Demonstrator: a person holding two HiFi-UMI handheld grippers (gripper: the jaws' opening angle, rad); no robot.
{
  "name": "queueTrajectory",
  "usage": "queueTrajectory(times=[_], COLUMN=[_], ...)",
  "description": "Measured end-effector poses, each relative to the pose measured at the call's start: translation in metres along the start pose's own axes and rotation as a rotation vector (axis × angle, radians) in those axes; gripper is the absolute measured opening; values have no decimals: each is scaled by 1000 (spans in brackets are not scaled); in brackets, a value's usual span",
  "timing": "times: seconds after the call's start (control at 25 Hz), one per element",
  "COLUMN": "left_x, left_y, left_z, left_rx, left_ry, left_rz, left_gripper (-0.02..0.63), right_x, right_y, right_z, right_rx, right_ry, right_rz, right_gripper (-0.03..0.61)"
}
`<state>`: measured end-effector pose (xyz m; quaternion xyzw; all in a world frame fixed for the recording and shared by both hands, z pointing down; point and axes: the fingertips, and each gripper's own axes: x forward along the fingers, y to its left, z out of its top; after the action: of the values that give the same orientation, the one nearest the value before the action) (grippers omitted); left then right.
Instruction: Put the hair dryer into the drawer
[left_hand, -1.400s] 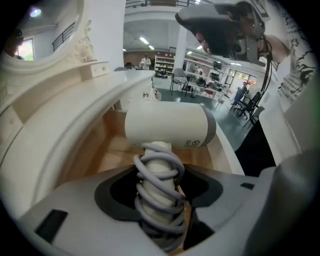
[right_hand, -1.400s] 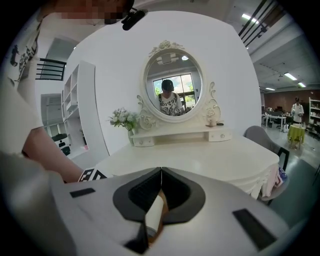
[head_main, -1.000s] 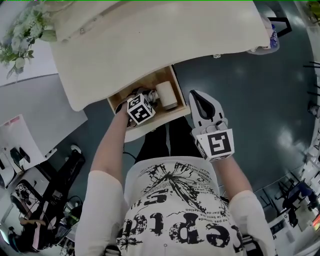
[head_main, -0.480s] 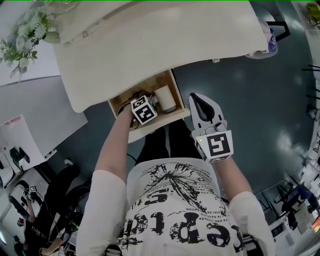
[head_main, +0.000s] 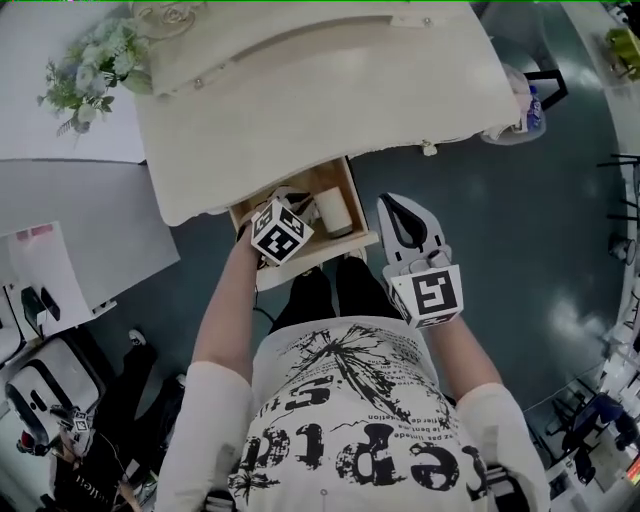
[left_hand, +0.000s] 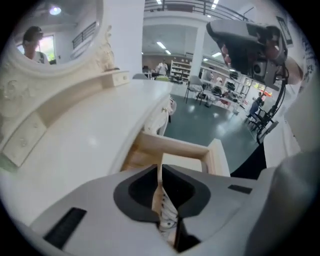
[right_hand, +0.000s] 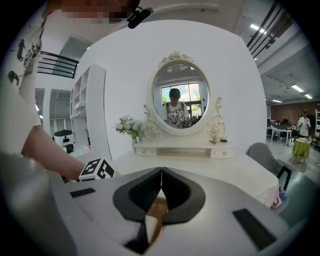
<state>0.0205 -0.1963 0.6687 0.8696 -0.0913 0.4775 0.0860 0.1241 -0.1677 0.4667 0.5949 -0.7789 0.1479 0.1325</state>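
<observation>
The cream hair dryer (head_main: 332, 208) lies in the open wooden drawer (head_main: 352, 190) under the white dressing table (head_main: 320, 100). My left gripper (head_main: 287, 204) hangs over the drawer's left half, pointing steeply down, its marker cube (head_main: 280, 232) above it. Its jaws are closing: in the left gripper view the left gripper (left_hand: 160, 172) has its tips together with nothing held, and the drawer (left_hand: 217, 157) lies below. My right gripper (head_main: 392, 200) waits to the right of the drawer front. Seen from its own camera, the right gripper (right_hand: 161, 172) is shut and empty.
A flower bouquet (head_main: 88, 68) and an oval mirror (right_hand: 181, 102) stand at the back of the table top. A grey chair (right_hand: 262, 155) sits off the table's right end. Bags and equipment (head_main: 45, 395) lie on the floor at left. The person's legs (head_main: 325, 290) are just before the drawer.
My left gripper has lifted up out of the drawer, leaving the hair dryer lying inside. The right gripper has risen slightly beside the drawer front.
</observation>
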Motion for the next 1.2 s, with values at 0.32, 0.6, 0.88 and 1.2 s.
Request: queueTrajectory(times=[0.32,0.6,0.88,1.2], left_x=[-78,-175,-288,-373], left_y=[1,14,27,16], left_z=[18,48,58,52], left_rx=[36,-80,-244,-284], left_ry=[-135,-360,-642,-842], left_rz=[180,439,637,839], left_gripper=[20,20,20,21], right_x=[-16,-21,-15,-13], right_y=[28,55,86,106], right_z=[40,73,100,122], right_rx=[-41,-110,-155,-194], right_ry=[-76,-162,-230,-268], right_rz=[44,88,151,183], right_gripper=[17,17,17,17])
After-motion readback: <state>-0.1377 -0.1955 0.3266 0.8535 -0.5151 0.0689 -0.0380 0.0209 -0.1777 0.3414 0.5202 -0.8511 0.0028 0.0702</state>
